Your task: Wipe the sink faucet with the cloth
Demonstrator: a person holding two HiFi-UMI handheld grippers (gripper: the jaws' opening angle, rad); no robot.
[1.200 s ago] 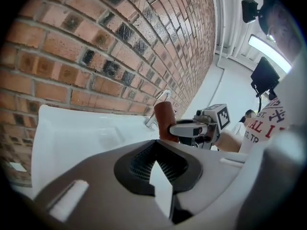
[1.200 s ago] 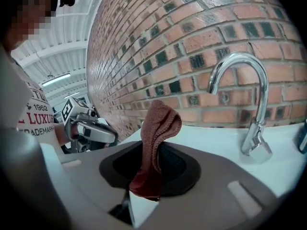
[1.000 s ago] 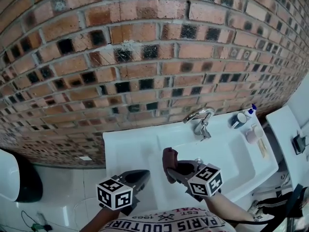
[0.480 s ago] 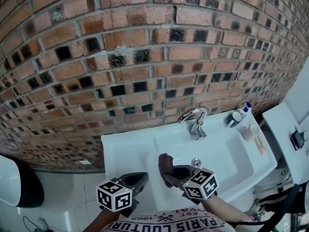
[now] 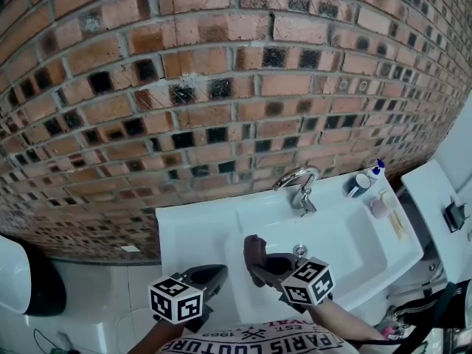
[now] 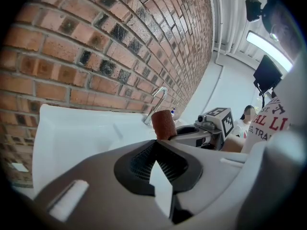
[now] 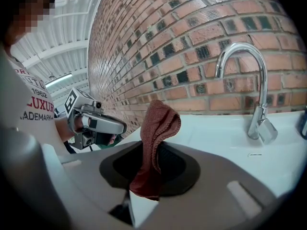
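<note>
A chrome faucet with a curved spout stands at the back rim of the white sink, against the brick wall. My right gripper hovers over the basin's front left, shut on a brown cloth that sticks up from its jaws. In the right gripper view the cloth hangs folded between the jaws, and the faucet is ahead to the right, well apart. My left gripper is shut and holds nothing, over the sink's left ledge. The left gripper view shows the cloth and the faucet beyond.
At the sink's back right corner stand a blue-capped bottle, a dark cup and a pink item. A white counter adjoins on the right. The brick wall rises right behind the faucet. The drain sits mid-basin.
Almost nothing. The head view has shifted slightly; both grippers hold the same places, and the cloth stays in the right gripper.
</note>
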